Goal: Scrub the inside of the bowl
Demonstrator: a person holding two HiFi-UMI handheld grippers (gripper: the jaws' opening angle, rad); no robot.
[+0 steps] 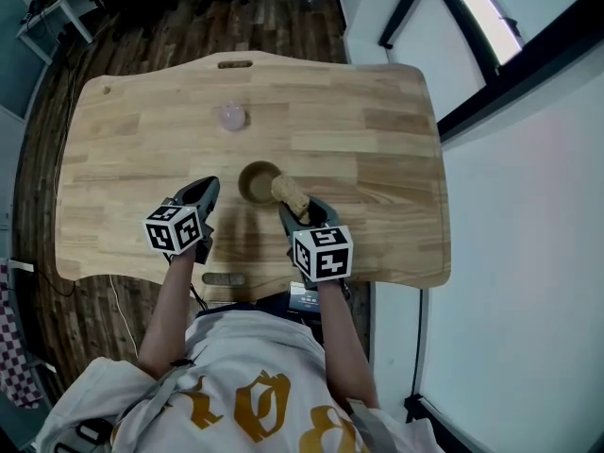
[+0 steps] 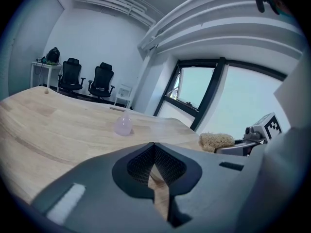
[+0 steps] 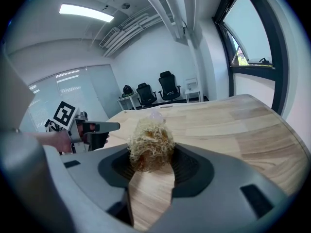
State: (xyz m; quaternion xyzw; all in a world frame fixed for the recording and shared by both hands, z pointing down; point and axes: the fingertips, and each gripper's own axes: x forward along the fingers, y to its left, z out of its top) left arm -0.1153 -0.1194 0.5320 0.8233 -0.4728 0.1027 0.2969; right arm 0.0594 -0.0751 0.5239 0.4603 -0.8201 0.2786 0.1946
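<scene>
While right tongs (image 3: pixel 149 160) clamp the loofah (image 1: pixel 291 194), it overlaps the bowl's (image 1: pixel 251 183) rim.

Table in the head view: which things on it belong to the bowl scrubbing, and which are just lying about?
For the job:
- bowl
- loofah scrubber, clamped in the right gripper
- left gripper, shut, empty

Lying about:
- small pale pink object

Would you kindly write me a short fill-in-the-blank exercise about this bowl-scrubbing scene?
1. The claw shut on the loofah scrubber is the ____ one.
2. The left claw is shut and ____.
3. The bowl stands on a ____ table.

Missing words: right; empty; wooden.
</scene>
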